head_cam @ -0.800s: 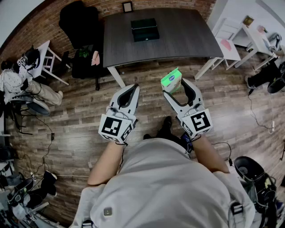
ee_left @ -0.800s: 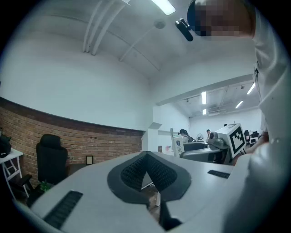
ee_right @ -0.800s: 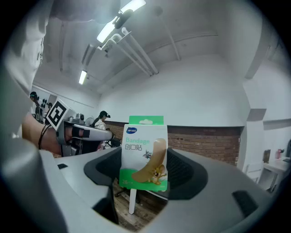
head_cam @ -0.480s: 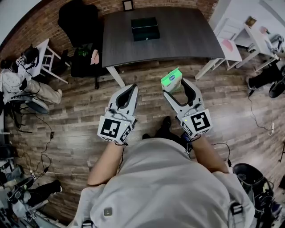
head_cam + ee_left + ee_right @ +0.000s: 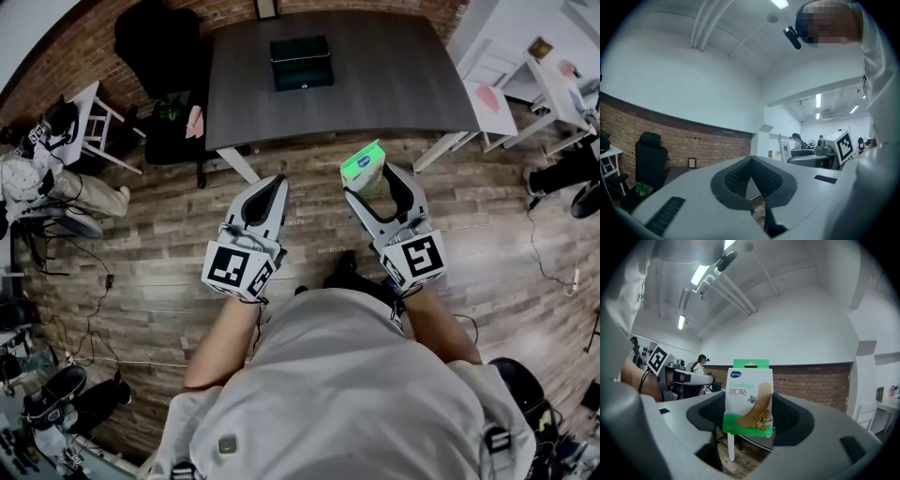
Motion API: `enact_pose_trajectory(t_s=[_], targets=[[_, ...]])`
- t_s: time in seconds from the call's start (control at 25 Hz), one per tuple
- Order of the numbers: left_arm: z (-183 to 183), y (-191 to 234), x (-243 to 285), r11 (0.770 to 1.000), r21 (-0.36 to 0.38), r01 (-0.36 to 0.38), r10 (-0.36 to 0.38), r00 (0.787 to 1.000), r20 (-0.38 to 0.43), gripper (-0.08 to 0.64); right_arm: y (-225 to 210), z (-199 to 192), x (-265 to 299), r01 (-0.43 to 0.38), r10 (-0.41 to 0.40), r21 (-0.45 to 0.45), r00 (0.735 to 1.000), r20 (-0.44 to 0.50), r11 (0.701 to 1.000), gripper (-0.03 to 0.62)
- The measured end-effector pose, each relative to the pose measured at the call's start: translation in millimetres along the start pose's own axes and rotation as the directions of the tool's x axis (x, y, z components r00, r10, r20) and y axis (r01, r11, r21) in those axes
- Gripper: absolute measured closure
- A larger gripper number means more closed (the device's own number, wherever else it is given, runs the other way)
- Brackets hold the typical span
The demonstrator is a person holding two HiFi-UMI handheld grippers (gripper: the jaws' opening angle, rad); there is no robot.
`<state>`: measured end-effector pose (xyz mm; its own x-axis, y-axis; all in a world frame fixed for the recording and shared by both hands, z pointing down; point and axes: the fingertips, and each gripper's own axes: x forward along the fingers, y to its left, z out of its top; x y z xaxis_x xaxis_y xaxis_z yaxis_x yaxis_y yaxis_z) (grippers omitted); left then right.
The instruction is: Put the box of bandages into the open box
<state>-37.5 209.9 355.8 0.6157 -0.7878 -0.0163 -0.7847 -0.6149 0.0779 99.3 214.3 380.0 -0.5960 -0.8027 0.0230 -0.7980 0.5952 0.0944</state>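
Table (image 5: 394, 89) nearer; bandages (image 5: 362, 166) in right gripper (image 5: 369, 182)

Open wood-plank floor (image 5: 309, 169) leads me to the dark grey rectangular table (image 5: 394, 75) bearing a dark green open box (image 5: 302, 62); a black office chair (image 5: 159, 37) stands at its left corner and a white side table (image 5: 502, 112) at its right.

grey table (image 5: 394, 84) (black chair (image 5: 155, 39) beside)

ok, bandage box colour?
Green and white bandage box, clearest in the right gripper view.
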Motion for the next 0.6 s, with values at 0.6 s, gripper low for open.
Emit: enact_pose_trajectory(t_s=[0.6], targets=[[-7,8,131,0.998,0.0,-0.068,0.068,0.997,-0.025,0.546,-131,-16,43,-0.081,0.081,0.027,0.997,-0.007,0.996,0.285]])
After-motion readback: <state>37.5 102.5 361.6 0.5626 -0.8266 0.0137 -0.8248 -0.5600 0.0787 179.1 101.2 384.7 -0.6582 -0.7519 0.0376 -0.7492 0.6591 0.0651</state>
